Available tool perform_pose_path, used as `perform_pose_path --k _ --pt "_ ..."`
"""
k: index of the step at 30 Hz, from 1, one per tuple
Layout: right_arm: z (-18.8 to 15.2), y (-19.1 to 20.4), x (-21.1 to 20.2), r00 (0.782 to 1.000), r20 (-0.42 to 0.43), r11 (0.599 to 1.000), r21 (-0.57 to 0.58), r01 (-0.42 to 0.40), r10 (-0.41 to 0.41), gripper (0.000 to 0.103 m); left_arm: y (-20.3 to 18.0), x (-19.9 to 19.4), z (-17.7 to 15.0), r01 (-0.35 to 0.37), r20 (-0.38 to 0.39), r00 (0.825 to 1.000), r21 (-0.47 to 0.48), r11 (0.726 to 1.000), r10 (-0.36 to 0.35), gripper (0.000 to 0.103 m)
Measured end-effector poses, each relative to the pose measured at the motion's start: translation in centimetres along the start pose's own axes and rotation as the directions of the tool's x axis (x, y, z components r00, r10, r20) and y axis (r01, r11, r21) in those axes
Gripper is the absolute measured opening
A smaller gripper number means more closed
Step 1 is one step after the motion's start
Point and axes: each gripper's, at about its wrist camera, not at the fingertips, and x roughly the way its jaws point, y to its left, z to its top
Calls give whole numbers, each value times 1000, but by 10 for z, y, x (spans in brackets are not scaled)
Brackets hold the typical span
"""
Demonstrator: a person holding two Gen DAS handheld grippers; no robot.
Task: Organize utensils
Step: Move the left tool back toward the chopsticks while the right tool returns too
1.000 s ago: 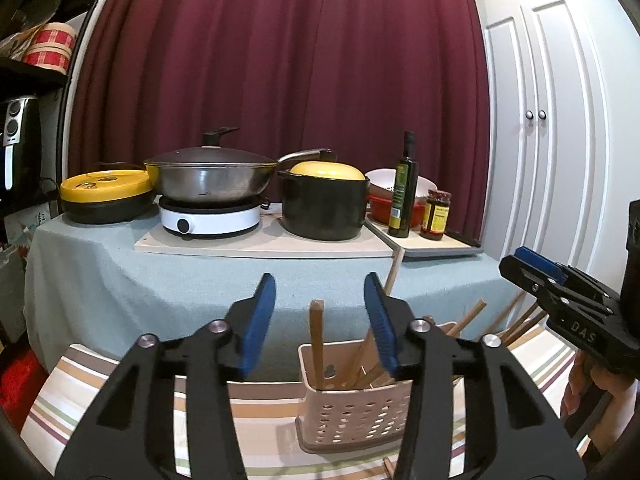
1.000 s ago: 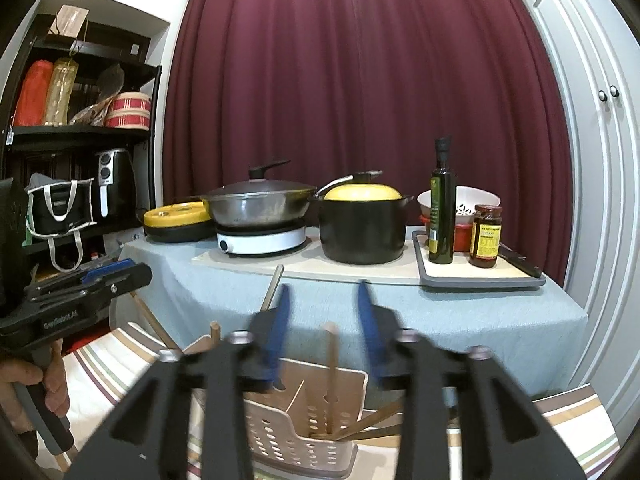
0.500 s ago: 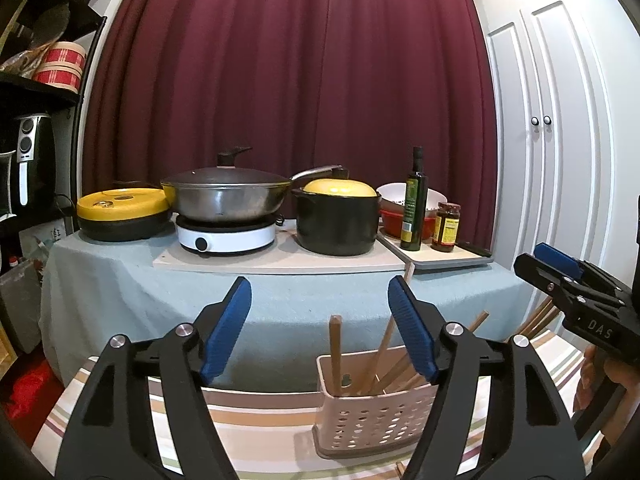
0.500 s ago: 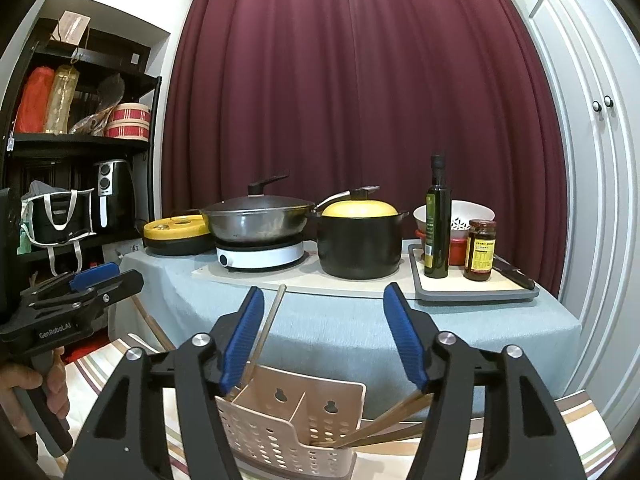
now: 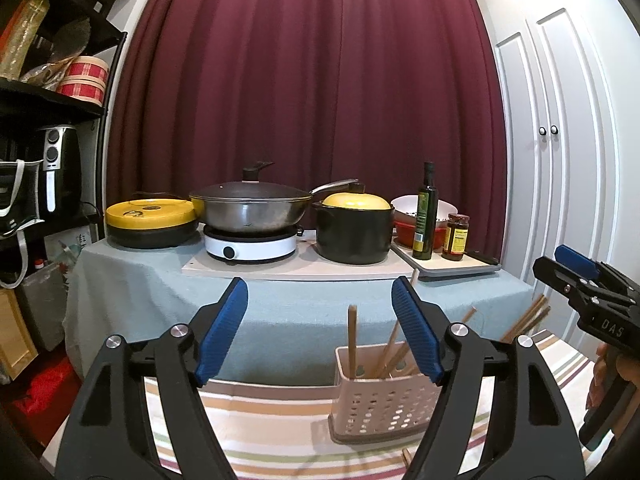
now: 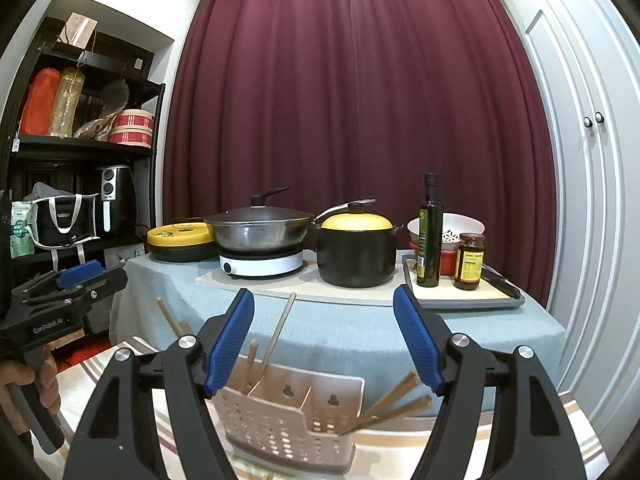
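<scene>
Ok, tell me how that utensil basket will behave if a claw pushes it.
The basket looks like thin perforated plastic, so probably light and apt to slide on the striped cloth. The chopsticks lean out one end, so it may tip that way.

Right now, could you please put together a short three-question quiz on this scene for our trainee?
1. True or false: both the left gripper and the right gripper have their jaws spread wide with nothing between them.
2. Multiple choice: the wooden chopsticks stand in (A) the black pot with the yellow lid, (B) the perforated beige utensil holder, (C) the white bowl.
3. Fill in: beside the dark oil bottle on the grey tray stands a ____ with a red lid.

Key: 1 true; 2 B; 3 jar.
</scene>
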Motion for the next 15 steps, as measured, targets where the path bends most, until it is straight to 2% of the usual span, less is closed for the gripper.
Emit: perform_pose_path --k 7,15 --pt "-14 2 -26 999 -40 1000 13 7 -6 71 -5 -34 -11 -2 -21 1000 -15 1000 2 73" --pt "-44 3 -61 994 -104 999 24 22 -20 71 -18 -72 -46 8 -98 995 -19 1000 -10 73"
